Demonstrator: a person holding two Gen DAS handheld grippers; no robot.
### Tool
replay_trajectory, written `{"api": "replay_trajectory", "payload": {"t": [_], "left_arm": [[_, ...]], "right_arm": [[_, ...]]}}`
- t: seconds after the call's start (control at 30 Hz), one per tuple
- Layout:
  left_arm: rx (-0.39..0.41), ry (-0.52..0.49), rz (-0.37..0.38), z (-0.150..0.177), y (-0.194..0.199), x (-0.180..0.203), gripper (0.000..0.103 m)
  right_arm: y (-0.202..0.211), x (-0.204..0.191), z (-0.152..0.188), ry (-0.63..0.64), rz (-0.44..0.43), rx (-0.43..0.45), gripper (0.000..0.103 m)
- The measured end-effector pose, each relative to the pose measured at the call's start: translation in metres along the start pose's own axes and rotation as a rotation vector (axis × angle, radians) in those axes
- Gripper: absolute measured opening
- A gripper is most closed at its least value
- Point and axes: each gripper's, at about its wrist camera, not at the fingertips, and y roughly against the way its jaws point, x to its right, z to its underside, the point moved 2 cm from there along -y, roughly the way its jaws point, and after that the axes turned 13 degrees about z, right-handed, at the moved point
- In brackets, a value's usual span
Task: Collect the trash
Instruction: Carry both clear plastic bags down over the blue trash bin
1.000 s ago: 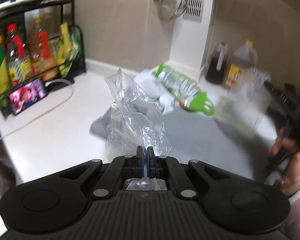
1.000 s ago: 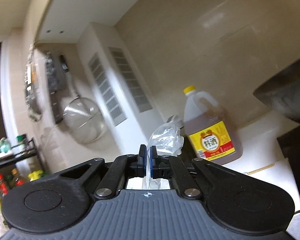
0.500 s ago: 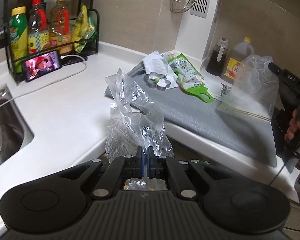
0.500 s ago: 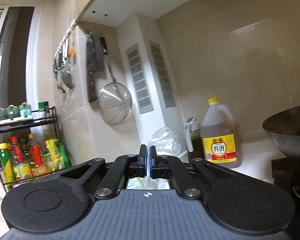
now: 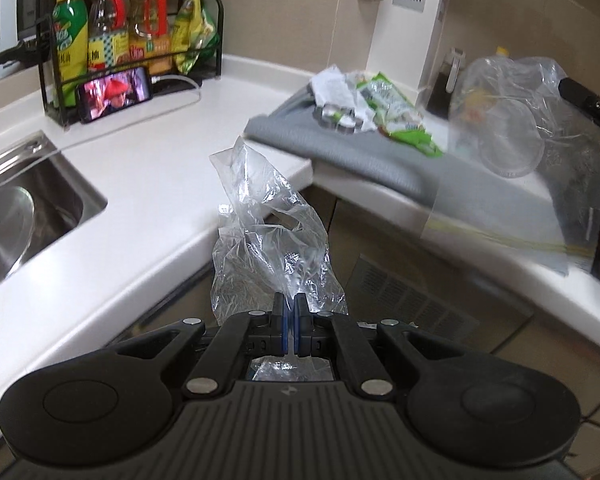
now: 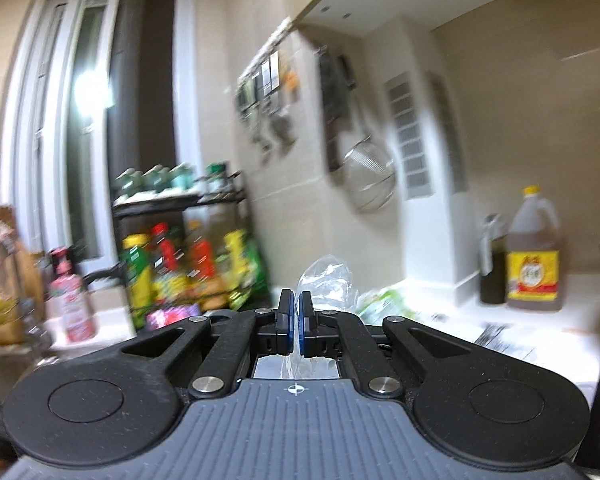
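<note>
L-shaped white counter (image 5: 168, 168) with a steel sink (image 5: 28, 208) at left and a black rack of bottles (image 5: 128, 36) in the corner, phone (image 5: 114, 92) propped in front of it. On the far run of counter lies a grey mat (image 5: 380, 160), and the trash pile (image 5: 364, 108) sits on its far end: crumpled white paper, a green wrapper, something small and metallic, not clear what. Two jugs stand by the wall behind it, the yellow-labelled jug (image 6: 534, 256) the clearer one. A big clear bag (image 5: 520, 152) hangs over the right end of the mat, apart from the pile, with what looks like a plastic cup inside; the right gripper (image 6: 296, 316) has its jaws closed tight on a fold of clear plastic, probably this bag's edge. The left gripper (image 5: 289, 312) is out in front of the counter edge, angled down, jaws pinched shut on a crumpled clear plastic bag (image 5: 268, 240) that stands up from the fingertips; whether this is a second bag or another part of the same film I can't tell. Step in hand, my read: getting the bag positioned and opened for loading, nothing from the pile picked up yet. Next move calls for spreading the bag mouth between the two grips near the pile, then freeing one gripper to pick up the paper and wrapper. The right view is blurred.
</note>
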Motion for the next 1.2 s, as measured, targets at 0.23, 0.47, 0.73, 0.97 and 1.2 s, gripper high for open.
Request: {"api": "replay_trajectory", "payload": {"t": [0.23,0.47,0.73,0.97,1.2], "left_arm": [[-0.069,0.017,0.003,0.024,-0.013,-0.003,0.002],[-0.126,0.037,0.016,0.035,-0.038,-0.006,0.002],[-0.212,0.064,0.013,0.046,-0.078,-0.014,0.002],[-0.290,0.078,0.009,0.054,-0.116,-0.022,0.002],[-0.368,0.091,0.008,0.064,-0.153,-0.028,0.002]], "right_arm": [[0.014,-0.034,0.045,0.043,-0.057,-0.124,0.003],[0.004,-0.049,0.097,0.062,-0.064,-0.273,0.003],[-0.021,-0.054,0.153,0.079,-0.052,-0.421,0.003],[-0.044,-0.048,0.184,0.074,-0.027,-0.511,0.003],[-0.065,-0.049,0.211,0.089,-0.022,-0.586,0.003]]}}
